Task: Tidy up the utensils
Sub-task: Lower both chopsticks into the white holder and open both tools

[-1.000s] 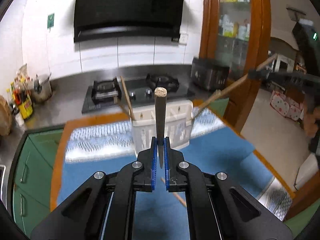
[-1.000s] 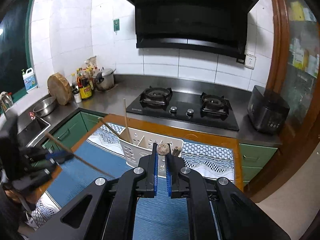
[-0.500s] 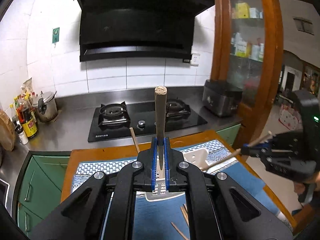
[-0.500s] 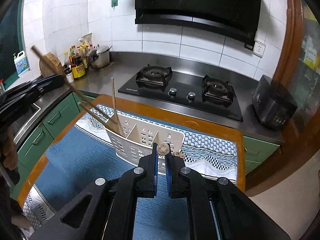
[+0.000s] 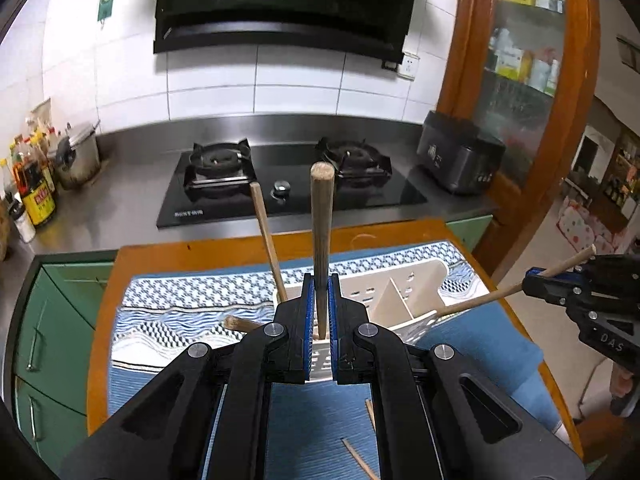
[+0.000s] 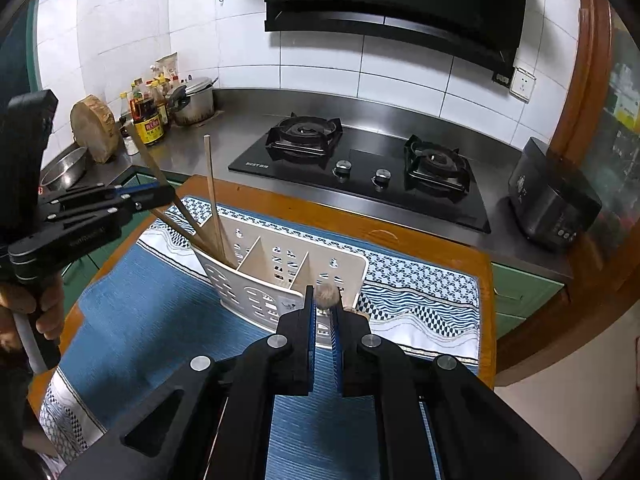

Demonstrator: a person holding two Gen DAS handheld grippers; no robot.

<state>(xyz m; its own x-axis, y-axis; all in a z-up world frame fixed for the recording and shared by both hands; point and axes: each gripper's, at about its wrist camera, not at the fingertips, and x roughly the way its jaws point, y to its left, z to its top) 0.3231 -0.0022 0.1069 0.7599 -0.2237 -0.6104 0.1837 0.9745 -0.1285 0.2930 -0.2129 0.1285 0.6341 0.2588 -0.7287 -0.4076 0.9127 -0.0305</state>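
You were in the middle of the loading step, with a stick in each claw and both poised at the white divided holder (image 6: 280, 276). Your left gripper (image 5: 319, 332) was closed on a wooden chopstick (image 5: 321, 236) that stood straight up from its fingers, its lower end over the holder's end compartment just ahead. Your right gripper (image 6: 323, 332) was clamped on a second stick (image 6: 327, 294) seen end-on, its far tip reaching the holder's opposite end. By my judgement, the next move called for lowering each tip into a compartment before you loosened the fingers. In the compartment below your left claw, thin chopsticks (image 6: 212, 200) already leaned. The middle compartments looked empty. Loose sticks (image 5: 360, 460) lay on the blue mat (image 6: 152, 320) beneath your left claw.
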